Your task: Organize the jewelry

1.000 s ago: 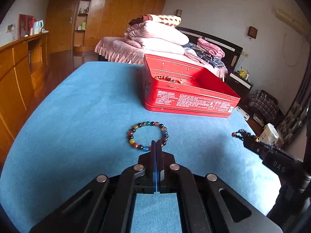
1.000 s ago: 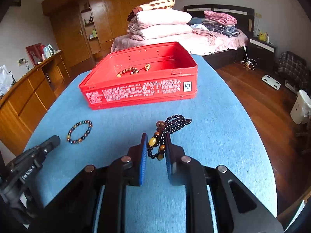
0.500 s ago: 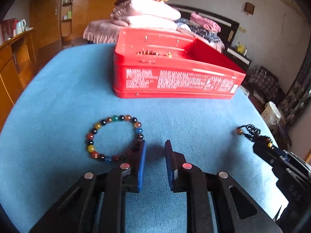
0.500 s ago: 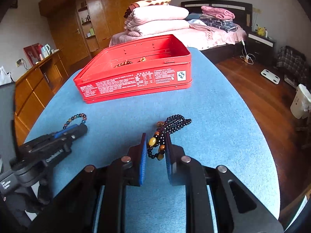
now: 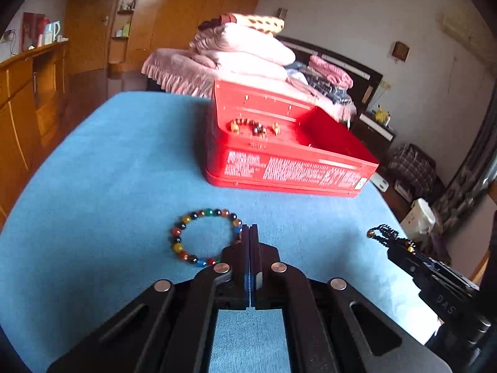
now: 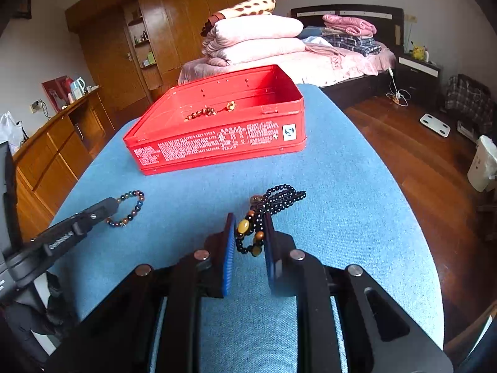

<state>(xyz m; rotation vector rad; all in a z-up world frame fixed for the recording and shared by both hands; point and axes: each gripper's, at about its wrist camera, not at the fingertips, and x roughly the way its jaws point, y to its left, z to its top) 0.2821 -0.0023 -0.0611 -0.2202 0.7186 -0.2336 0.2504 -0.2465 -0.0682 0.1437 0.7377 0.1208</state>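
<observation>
The multicoloured round-bead bracelet (image 5: 205, 237) lies flat on the blue cloth-covered desk (image 5: 93, 186), and the left hand-held gripper (image 5: 249, 233) has its two fingers pressed together right at the ring's right side, pinching the bead strand there as far as the left wrist view shows. Half a second ago those fingers stood spread with the bracelet lying off to their left; now they are clamped, so the grasp is on! Over on the other side, the right hand-held gripper (image 6: 248, 233) holds its blue pads apart with the black small-bead necklace with amber beads (image 6: 264, 211) draped between them; whether the pads actually bite it I cannot tell (the gap looks wider than the strand), and nothing there has changed since the earlier frames. The necklace's long axis runs forward and to the right, away from that gripper.

The open red metal tin (image 6: 217, 133) sits straight ahead, further back on the desk, a brown bead string (image 6: 202, 113) already inside. For the bracelet, the tin lies forward and a little right of the left gripper, which is clearly the nearer hand, so I judge the coming move is a lift and a carry over the tin's near wall.
</observation>
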